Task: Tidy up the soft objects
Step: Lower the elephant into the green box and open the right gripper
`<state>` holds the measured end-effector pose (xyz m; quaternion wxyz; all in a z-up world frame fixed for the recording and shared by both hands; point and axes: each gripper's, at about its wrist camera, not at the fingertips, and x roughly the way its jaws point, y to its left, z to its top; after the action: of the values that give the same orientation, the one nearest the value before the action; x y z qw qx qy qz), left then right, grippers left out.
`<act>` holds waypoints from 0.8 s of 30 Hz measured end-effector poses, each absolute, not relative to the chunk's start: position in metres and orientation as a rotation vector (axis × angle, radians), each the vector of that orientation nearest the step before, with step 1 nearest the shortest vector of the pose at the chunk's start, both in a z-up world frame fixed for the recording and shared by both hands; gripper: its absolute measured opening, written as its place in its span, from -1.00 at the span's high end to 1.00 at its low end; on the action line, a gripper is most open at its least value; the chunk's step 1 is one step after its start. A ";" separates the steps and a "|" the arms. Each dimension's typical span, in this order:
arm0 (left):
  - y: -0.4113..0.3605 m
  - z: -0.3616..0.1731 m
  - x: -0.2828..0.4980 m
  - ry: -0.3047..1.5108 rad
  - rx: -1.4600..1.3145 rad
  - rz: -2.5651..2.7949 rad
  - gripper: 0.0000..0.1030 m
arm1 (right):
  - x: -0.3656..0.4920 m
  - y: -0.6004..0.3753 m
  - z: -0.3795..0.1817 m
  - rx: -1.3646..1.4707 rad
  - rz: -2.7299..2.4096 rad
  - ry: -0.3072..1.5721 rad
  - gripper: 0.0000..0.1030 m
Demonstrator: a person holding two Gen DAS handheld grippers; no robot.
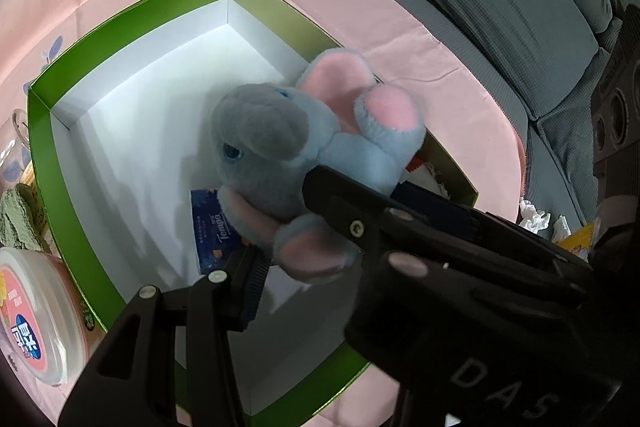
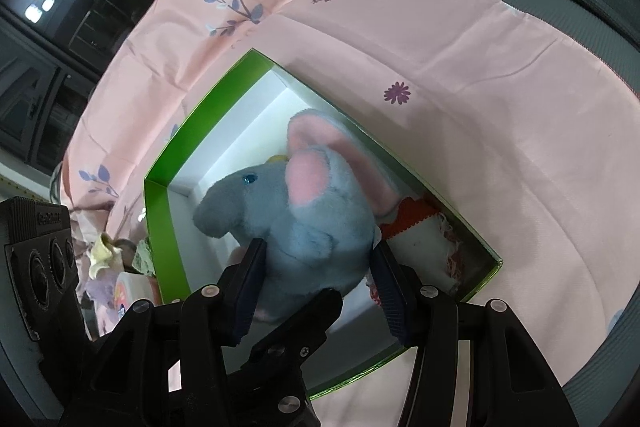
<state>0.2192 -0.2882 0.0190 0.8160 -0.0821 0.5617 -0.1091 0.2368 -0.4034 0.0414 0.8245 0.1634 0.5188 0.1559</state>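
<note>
While both grippers' jaws pinch the plush elephant [image 2: 316,223] above the green box [image 1: 132,15], a tissue pack [image 1: 214,227] and cloths already lie inside; items beside the box remain.

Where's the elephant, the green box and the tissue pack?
plush elephant [image 2: 320,227]: right wrist view, on its body.
green box [image 1: 40,155]: left wrist view, on its left wall.
tissue pack [image 1: 214,227]: left wrist view, on its blue wrapper.

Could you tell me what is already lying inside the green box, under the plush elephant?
Beneath the plush elephant in the green box lies a blue Tempo tissue pack, partly covered. By the far wall sit red and white fabric pieces. Anything directly under the toy is hidden.
</note>
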 end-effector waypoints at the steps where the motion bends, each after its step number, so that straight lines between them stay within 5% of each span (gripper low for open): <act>1: -0.287 0.019 0.219 1.198 -0.182 -0.233 0.15 | 0.237 -0.403 0.041 0.348 0.329 1.103 -0.09; 4: -0.288 0.020 0.217 1.194 -0.186 -0.236 0.10 | 0.236 -0.403 0.042 0.348 0.328 1.103 -0.09; 8: -0.287 0.030 0.210 1.160 -0.174 -0.246 -0.29 | 0.234 -0.409 0.045 0.367 0.311 1.090 -0.09; 20: -0.266 0.072 0.170 1.017 -0.214 -0.285 -0.81 | 0.221 -0.416 0.068 0.371 0.304 1.005 -0.09; 24: -0.257 0.088 0.152 0.957 -0.225 -0.275 -0.95 | 0.211 -0.414 0.080 0.372 0.334 0.951 -0.30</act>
<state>0.1524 -0.2566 0.0879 0.8726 -0.1075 0.4579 -0.1318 0.2114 -0.4139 0.0805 0.8592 0.1774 0.4528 0.1592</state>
